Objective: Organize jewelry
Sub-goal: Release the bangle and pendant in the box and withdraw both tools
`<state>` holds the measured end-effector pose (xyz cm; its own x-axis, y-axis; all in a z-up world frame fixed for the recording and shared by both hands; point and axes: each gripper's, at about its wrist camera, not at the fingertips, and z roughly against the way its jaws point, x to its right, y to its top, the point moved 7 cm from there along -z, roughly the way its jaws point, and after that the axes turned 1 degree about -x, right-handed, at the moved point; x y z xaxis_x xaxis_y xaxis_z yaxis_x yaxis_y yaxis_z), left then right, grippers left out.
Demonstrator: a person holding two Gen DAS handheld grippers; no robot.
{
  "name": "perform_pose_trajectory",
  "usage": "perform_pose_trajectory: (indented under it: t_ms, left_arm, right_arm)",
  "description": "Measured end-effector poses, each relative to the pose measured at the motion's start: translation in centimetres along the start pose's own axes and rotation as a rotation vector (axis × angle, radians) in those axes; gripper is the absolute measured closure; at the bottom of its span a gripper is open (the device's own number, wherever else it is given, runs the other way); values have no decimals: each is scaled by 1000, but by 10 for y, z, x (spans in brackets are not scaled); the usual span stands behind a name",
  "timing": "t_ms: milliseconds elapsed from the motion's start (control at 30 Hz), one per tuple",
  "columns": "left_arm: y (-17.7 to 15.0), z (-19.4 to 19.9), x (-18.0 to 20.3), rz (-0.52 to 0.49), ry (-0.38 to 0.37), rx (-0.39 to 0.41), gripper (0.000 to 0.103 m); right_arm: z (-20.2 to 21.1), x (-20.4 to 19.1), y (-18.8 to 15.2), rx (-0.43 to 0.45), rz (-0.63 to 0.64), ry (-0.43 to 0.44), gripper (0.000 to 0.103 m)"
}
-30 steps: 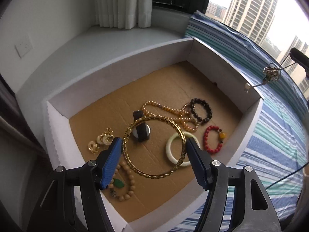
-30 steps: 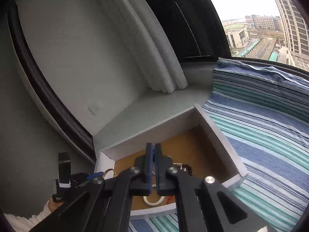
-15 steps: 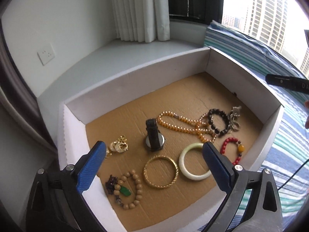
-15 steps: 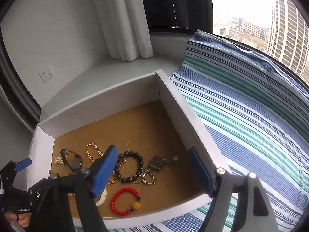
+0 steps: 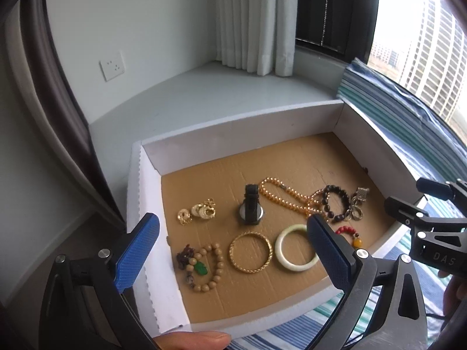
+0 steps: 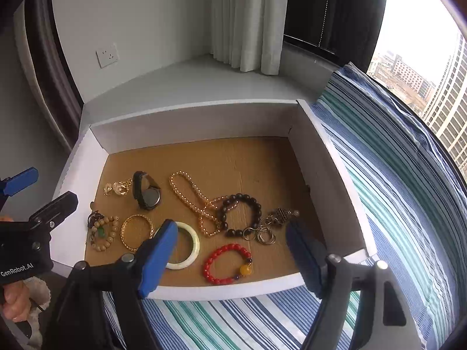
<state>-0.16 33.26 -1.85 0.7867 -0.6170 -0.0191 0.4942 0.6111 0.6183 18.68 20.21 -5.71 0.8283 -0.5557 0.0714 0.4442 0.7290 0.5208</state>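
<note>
Since a second ago, my left claw [image 5: 233,245] let go of the gold bangle [image 5: 251,252]; now it lies in the box [image 5: 233,128] between my wide-open, empty fingers. I read "DAS" on the right claw [image 5: 437,201].

From the right view, my right claw [image 6: 233,250] let its ring charm [image 6: 271,224] drop just ahead; it is wide open, empty. "GenRobot.AI" shows on the left claw.

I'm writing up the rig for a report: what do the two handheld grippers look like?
Both grippers, left gripper and right gripper, have black plastic bodies, silver screws and textured blue finger pads. White lettering reads "GenRobot.AI" on the left, "DAS" on the right.
</note>
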Motion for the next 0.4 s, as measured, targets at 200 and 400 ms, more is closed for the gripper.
perform_pose_trajectory:
  t_ms: [200, 400]
  left_arm:
    - [-2, -3, -5, 32, 1, -1, 2]
    - [-2, 1, -6, 48, -5, 39, 2]
  right_arm:
    - [-3, -3, -1, 2, -4, -14, 25]
    - [-3, -6, -4, 8, -1, -10, 25]
